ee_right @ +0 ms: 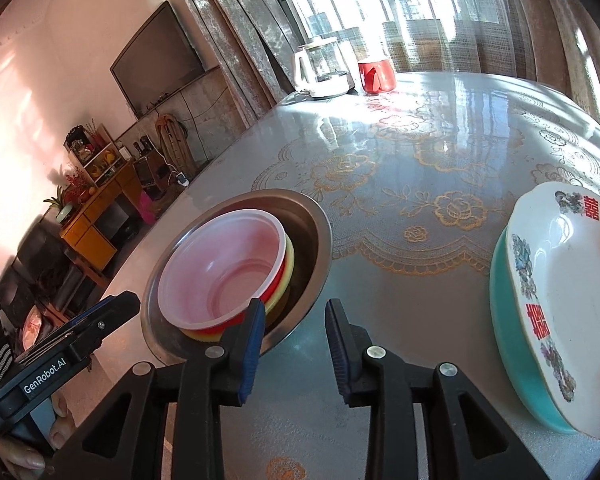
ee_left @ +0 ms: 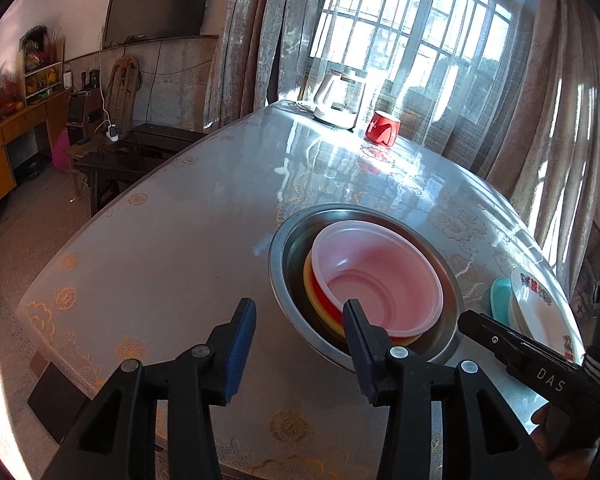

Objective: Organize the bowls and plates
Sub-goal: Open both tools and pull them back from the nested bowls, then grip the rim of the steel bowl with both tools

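Observation:
A steel basin (ee_left: 284, 256) (ee_right: 320, 236) holds a nested stack: a translucent pink bowl (ee_left: 380, 276) (ee_right: 228, 264) on a red bowl (ee_right: 278, 280) and a yellow one (ee_left: 310, 280). A white patterned plate (ee_right: 560, 280) (ee_left: 536, 304) rests on a teal plate (ee_right: 508, 320) (ee_left: 500, 296) to the right. My left gripper (ee_left: 300, 314) is open and empty, just in front of the basin's near left rim. My right gripper (ee_right: 296, 316) is open and empty, at the basin's near right rim, between basin and plates.
The table (ee_left: 160, 240) has a glossy lace-patterned cover. A white kettle (ee_left: 334, 100) (ee_right: 324, 68) and a red cup (ee_left: 383, 128) (ee_right: 376, 74) stand at the far edge by the curtained window. Dark benches and a wooden cabinet stand on the floor at the left.

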A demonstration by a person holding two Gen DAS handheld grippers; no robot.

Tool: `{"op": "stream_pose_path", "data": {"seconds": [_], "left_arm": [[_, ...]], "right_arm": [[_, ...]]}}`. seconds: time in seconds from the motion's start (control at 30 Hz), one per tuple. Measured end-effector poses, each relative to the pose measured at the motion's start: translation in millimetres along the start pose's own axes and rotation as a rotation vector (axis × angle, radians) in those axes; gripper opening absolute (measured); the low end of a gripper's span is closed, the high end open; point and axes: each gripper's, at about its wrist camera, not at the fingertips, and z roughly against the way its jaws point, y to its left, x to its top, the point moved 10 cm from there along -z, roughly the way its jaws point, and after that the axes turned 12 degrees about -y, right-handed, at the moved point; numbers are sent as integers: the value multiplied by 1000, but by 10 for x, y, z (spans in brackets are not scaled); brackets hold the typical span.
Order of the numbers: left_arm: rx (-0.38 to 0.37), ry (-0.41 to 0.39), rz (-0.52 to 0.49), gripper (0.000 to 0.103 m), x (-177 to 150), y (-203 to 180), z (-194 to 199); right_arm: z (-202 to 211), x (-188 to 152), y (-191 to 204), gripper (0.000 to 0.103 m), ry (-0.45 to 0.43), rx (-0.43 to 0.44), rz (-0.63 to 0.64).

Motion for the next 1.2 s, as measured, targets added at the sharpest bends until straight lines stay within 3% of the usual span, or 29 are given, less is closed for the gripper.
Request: {"op": "stream_pose_path", "data": {"seconds": [0.67,0.83,1.1,1.2], "left_arm": [[-11,35,34,47,-73,56,-170],[-27,61,45,38,-66,82,-333],[-60,92,125,36,-57,187,-517],[-84,84,105,30,-34,159,-541]], "right_arm": [[-27,11,-69,33,-2,-26,-14],[-108,81,-65,33,2,-36,-7],[-351,65,-125,33,55,-41,-20],[-415,65,-118,32,69,-36,-12]]}}
